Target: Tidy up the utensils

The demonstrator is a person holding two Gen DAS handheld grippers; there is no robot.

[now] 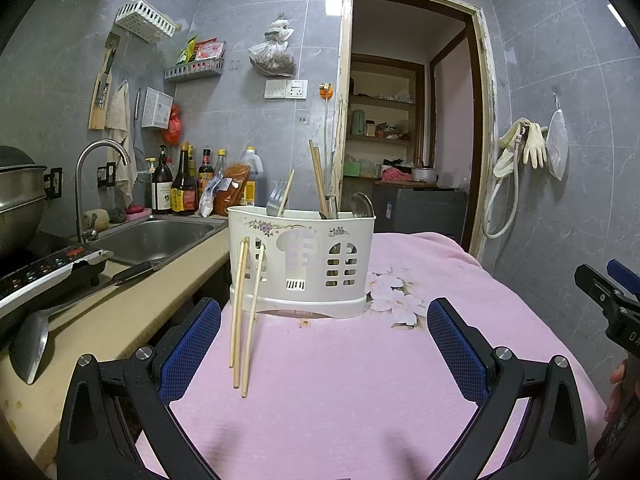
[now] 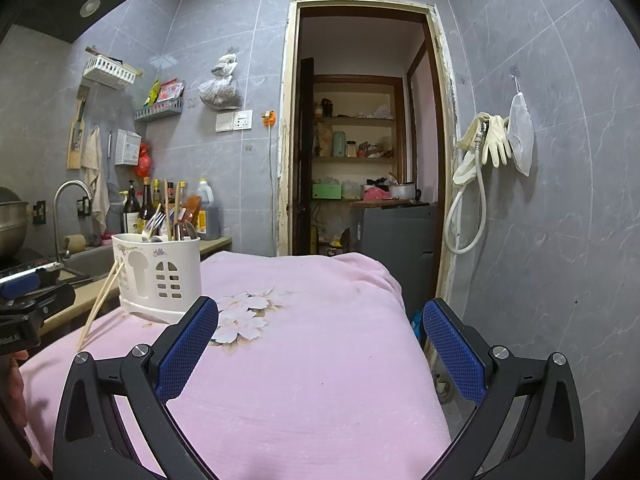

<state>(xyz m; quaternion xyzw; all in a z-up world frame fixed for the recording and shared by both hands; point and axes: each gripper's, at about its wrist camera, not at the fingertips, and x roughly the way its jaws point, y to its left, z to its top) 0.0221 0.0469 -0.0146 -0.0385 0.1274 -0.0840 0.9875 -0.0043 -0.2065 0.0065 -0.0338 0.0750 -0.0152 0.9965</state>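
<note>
The pink cloth (image 1: 360, 380) covers the table, and its left edge meets the counter (image 1: 132, 304) with the sink (image 1: 156, 240). On the cloth, near this left edge, stands the white holder (image 1: 300, 256). It already keeps a fork (image 1: 275, 200), a spoon (image 1: 362, 205) and some upright chopsticks (image 1: 318, 176). Two loose chopsticks (image 1: 244, 320) lean against its front left side, with their lower ends on the cloth.

The left gripper (image 1: 324, 344) is wide open and holds nothing; it points at the holder, and the leaning chopsticks are just inside its left finger. The right gripper (image 2: 320, 344) is also wide open and empty, over the bare middle of the cloth.

I think the step now is to take the leaning pair. It would be good to close on both sticks together near their middle, lift them straight, then drop them into the holder from above. The holder is light, so a push may slide it. To the right the cloth is free; to the left the table edge is near.
</note>
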